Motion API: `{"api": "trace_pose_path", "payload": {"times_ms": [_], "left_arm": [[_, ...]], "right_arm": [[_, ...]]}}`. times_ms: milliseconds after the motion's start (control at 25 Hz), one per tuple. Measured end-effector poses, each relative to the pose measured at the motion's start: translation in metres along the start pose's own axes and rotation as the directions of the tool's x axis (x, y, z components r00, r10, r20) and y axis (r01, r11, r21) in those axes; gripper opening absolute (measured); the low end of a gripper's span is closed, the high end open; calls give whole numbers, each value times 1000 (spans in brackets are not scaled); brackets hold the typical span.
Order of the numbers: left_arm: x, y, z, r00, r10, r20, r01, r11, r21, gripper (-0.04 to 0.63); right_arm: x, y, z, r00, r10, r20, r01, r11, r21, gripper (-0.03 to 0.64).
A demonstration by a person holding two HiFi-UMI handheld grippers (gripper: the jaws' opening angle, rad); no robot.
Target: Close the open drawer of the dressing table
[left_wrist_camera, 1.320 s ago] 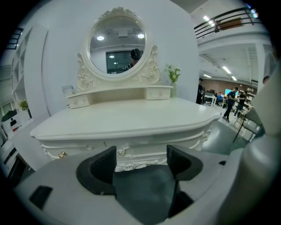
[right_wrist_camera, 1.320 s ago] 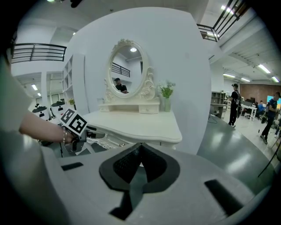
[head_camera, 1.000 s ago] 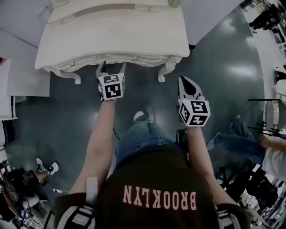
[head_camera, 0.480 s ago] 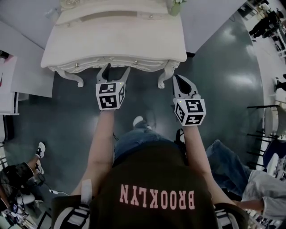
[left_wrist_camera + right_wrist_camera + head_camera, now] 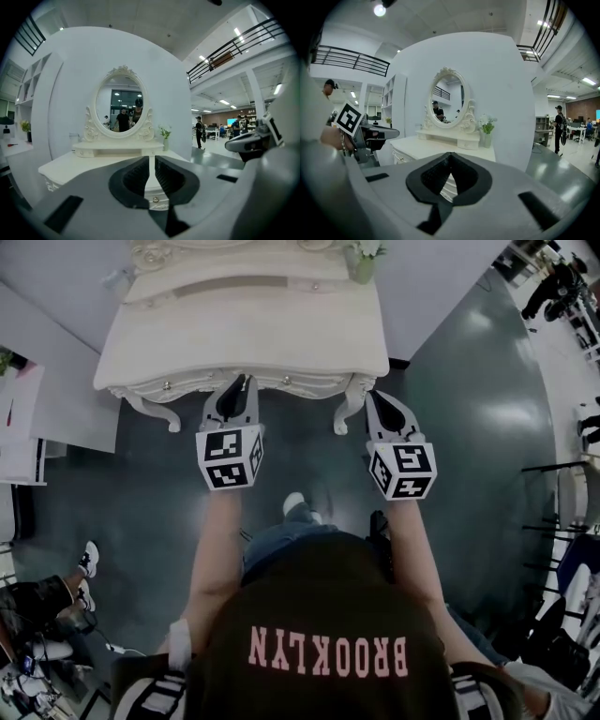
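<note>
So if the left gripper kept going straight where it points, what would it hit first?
Probably the front of the dressing table, near a small knob; depth is hard to judge. The left gripper has just closed its jaws nearly together, with nothing between them.

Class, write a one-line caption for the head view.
Standing person holds left gripper, jaws just closed, empty, and right gripper before the front of a white dressing table.
</note>
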State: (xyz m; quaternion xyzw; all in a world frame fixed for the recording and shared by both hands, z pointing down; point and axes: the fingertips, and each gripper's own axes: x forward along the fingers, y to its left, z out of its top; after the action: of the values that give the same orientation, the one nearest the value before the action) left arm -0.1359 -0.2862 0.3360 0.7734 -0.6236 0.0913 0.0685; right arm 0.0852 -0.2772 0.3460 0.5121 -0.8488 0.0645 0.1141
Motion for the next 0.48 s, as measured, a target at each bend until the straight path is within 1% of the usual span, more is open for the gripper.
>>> {"api": "trace_pose_path", "payload": {"times_ms": [40,160,320,480], "left_arm": [[-2,2,3,1000,5,12,-5,1000,-2,29],[-7,2,12,999,3,42,-3,1000,2,12],[-11,-1,20,998,-1,58,-2,999,48,8],[-21,-6,37,996,-12,93,5,997,72,6]], "right_arm": [[-1,1,3,1000,1,6,-1,1000,-1,-3],[-3,6,12,1000,12,16,-12,1000,-26,-3],[-6,15,30,999,29,26,-27,995,-93,-3],[-15,18,53,997,7,72,0,994,-108,-3]]}}
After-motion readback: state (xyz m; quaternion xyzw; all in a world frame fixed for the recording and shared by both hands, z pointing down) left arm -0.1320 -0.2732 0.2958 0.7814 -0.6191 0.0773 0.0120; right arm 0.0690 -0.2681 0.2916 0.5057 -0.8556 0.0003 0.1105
